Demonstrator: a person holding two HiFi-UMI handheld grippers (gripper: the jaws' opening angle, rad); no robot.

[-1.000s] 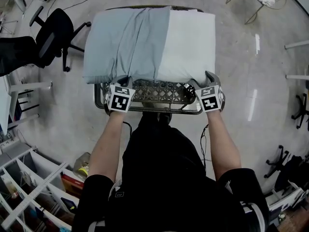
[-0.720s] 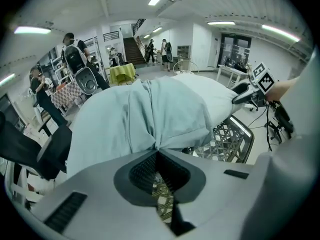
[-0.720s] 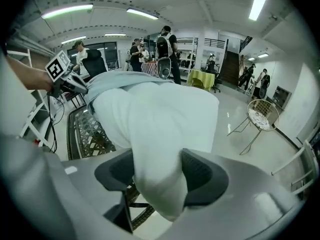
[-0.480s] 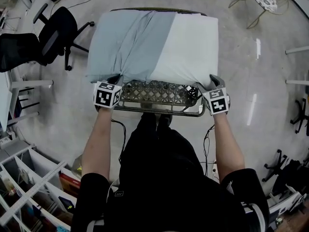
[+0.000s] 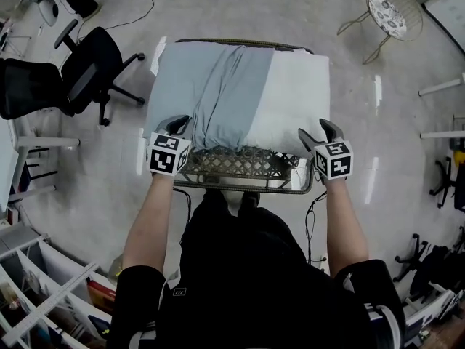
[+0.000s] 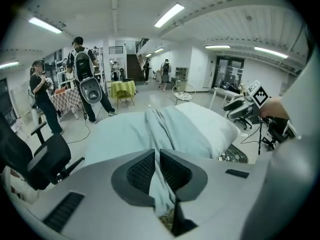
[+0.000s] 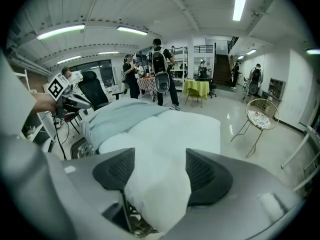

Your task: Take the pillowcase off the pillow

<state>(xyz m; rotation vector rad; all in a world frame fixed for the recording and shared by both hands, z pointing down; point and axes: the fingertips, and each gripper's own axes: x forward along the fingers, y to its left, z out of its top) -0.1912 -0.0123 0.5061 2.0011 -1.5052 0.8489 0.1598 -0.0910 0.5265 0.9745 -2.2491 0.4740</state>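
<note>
A pillow [image 5: 294, 93] lies on a lattice-topped metal table [image 5: 240, 164]. Its right part is bare white, and a light blue pillowcase [image 5: 211, 93] covers its left part. My left gripper [image 5: 178, 124] is at the near left corner. In the left gripper view that gripper [image 6: 156, 156] pinches a fold of the pillowcase [image 6: 130, 131]; its jaws have just been opening a little, with the cloth still between them. My right gripper [image 5: 316, 131] is at the near right corner. In the right gripper view it [image 7: 157, 169] holds the white pillow [image 7: 165, 134] corner, its jaws just widened around it.
Black office chairs [image 5: 87, 57] stand left of the table. A round wire side table [image 5: 389, 9] is at the far right, and white shelving [image 5: 36, 297] at the near left. Several people [image 6: 85, 79] stand beyond the pillow near a yellow-covered table [image 6: 122, 89].
Both grippers have risen with the pillow's near corners. The left one drew slightly left before coming back in, and the right one shifted slightly right.
</note>
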